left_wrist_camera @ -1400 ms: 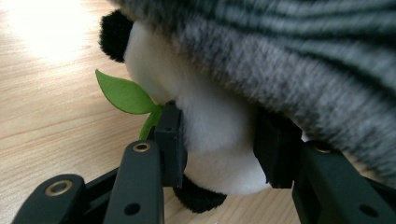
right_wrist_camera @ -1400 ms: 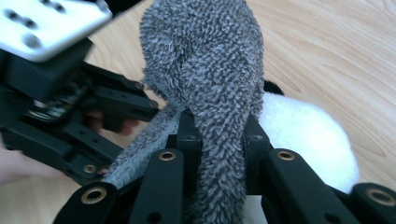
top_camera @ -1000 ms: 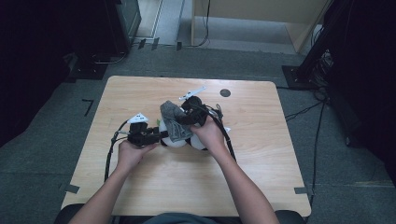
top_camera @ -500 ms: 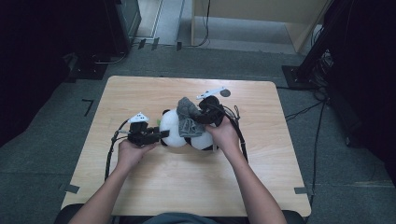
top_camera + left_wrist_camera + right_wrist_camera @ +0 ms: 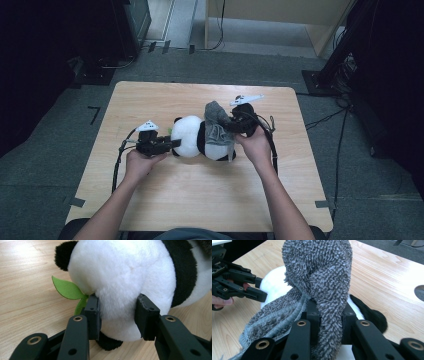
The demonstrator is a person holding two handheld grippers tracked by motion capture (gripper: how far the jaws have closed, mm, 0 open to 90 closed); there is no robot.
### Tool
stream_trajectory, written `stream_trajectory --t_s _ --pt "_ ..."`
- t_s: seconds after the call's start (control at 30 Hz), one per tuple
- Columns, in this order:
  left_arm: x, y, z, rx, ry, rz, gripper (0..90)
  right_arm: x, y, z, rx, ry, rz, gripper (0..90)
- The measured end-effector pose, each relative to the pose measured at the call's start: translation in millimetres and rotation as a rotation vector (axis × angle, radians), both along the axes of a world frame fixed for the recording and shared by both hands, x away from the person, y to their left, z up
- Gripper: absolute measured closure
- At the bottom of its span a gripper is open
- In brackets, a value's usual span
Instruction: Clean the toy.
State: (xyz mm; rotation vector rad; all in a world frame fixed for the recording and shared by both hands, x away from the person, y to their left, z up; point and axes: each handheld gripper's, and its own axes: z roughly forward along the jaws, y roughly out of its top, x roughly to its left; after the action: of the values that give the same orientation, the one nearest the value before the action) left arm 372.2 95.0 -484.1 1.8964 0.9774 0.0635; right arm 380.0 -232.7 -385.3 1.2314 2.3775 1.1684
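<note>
On the wooden table, the left gripper is pinching the white head of a plush panda lying mid-table. Rightward, a grey microfibre cloth is draping over the panda's body, and the right gripper is clamping its bunched fold.

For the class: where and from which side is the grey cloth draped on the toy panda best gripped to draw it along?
Probably the bunched fold of the grey cloth, taken from the person's right. There it rises as a thick upright ridge that two jaws can close across, as the right gripper does now. The rest lies flat on the panda, whose head the left gripper steadies.
</note>
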Motion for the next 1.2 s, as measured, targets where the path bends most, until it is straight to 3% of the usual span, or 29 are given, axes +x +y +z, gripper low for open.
stream_trajectory --t_s 0.23,0.4,0.53,0.73,0.83,0.97,1.1,1.2 --pt "0.3 0.8 -0.5 -0.002 0.003 -0.003 60.3 -10.2 -21.0 -3.9 0.05 -0.019 -0.034 75.8" --pt "-0.4 0.8 -0.6 -0.013 0.01 0.002 60.3 -15.9 -40.9 -16.3 0.123 -0.021 -0.068 75.7" --pt "-0.7 0.7 -0.3 -0.008 0.011 0.005 60.5 -15.6 -54.0 -21.7 0.072 -0.012 -0.113 75.9" --pt "-0.8 0.1 0.5 -0.003 0.008 0.01 60.8 -14.8 -70.4 -30.7 0.057 0.022 -0.151 76.5" --pt "-1.0 0.8 -0.4 -0.011 0.004 0.01 61.0 -15.1 -75.0 -23.1 0.079 0.014 -0.159 76.7" --pt "-3.2 0.6 -0.8 -0.015 0.0 0.017 61.1 -19.7 -71.6 -0.9 0.114 -0.022 -0.14 76.9" --pt "-5.7 0.5 -0.7 -0.014 0.0 0.026 61.1 -24.7 -53.5 20.9 0.13 -0.055 -0.091 76.8" --pt "-7.4 -0.3 -0.8 -0.014 -0.003 0.036 61.1 -24.3 -33.1 28.7 0.136 -0.062 -0.029 76.9"
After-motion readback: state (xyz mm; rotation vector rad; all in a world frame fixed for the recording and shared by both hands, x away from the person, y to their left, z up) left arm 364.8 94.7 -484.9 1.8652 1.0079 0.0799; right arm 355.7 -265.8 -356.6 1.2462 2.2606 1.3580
